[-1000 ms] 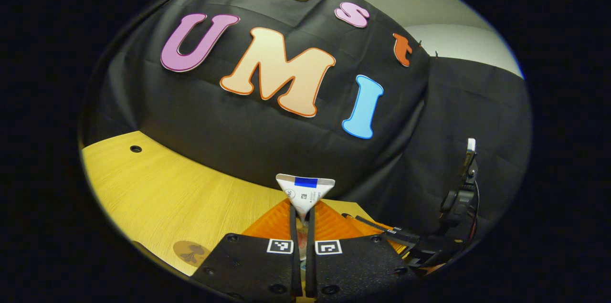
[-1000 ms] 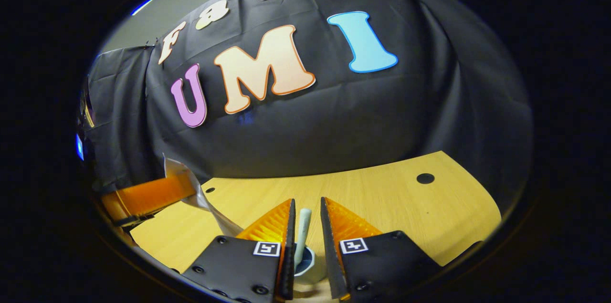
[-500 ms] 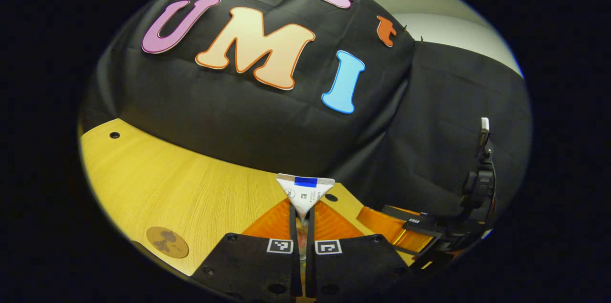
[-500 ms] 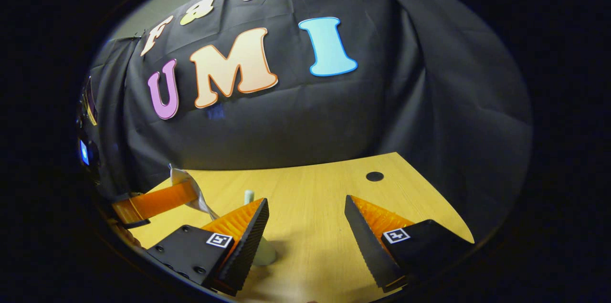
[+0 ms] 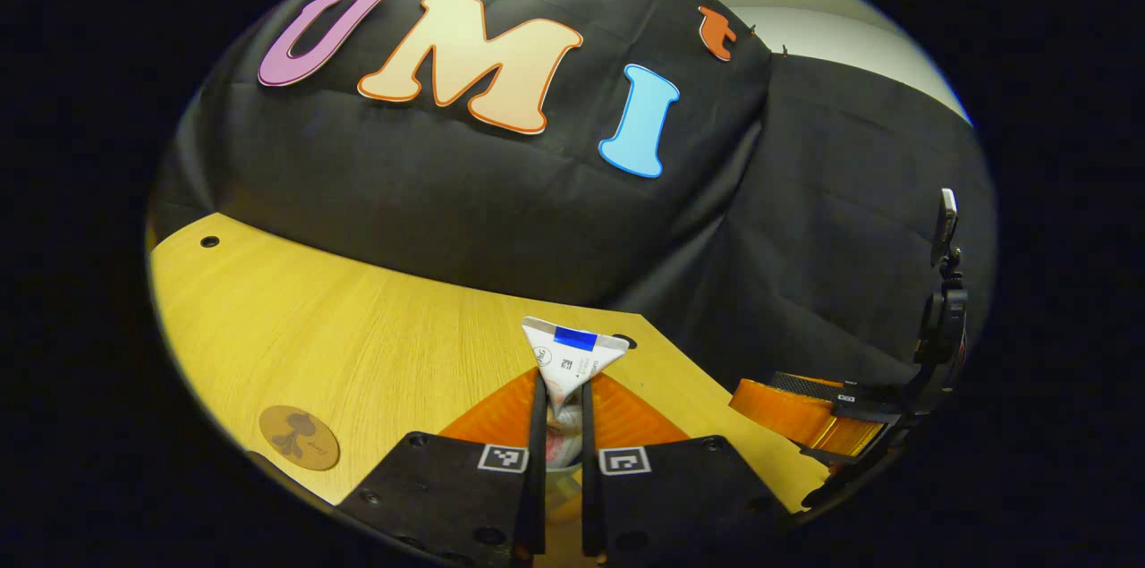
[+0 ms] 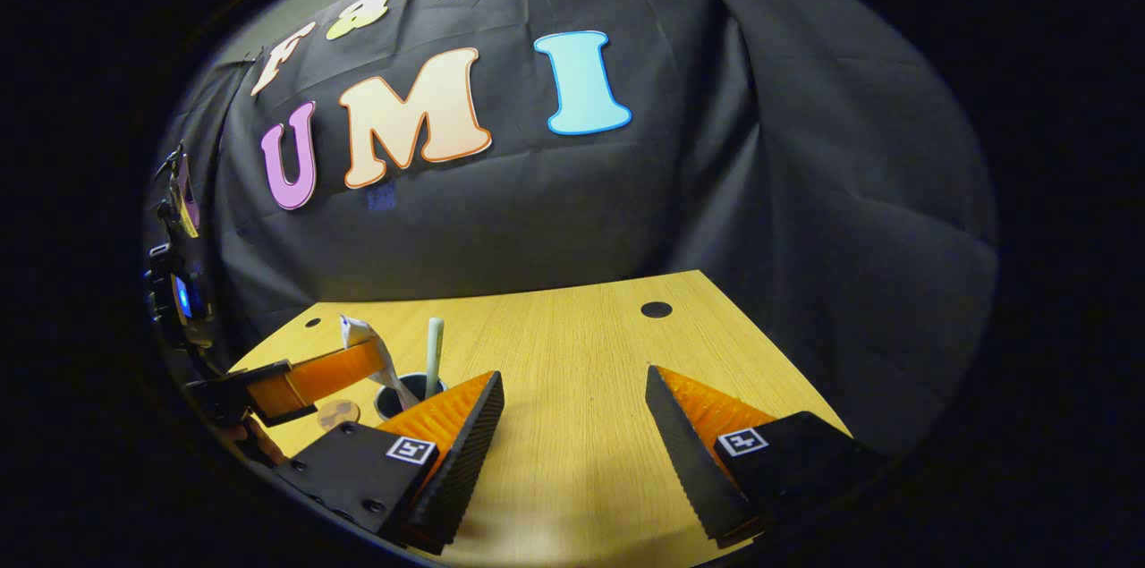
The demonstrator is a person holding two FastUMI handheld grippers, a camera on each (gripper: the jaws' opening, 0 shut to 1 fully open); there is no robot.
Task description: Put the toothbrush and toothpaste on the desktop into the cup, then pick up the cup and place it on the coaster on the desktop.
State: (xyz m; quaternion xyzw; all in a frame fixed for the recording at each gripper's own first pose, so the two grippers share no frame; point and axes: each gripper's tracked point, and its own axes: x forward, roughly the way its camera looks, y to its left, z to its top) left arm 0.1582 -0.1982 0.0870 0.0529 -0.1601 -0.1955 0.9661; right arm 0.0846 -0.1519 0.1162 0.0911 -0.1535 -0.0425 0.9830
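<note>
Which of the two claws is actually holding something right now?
The left claw: it pinches the toothpaste above the cup. The right claw is open, holding nothing.

A recording booth: black cloth wall (image 6: 555,219) hung behind a bare wooden desktop (image 6: 581,353).

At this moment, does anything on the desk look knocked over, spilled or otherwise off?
Nothing stands out. The cup stands upright with the toothbrush in it; the left gripper grips the toothpaste tube beside it, the right gripper is open, and the coaster lies flat.
</note>
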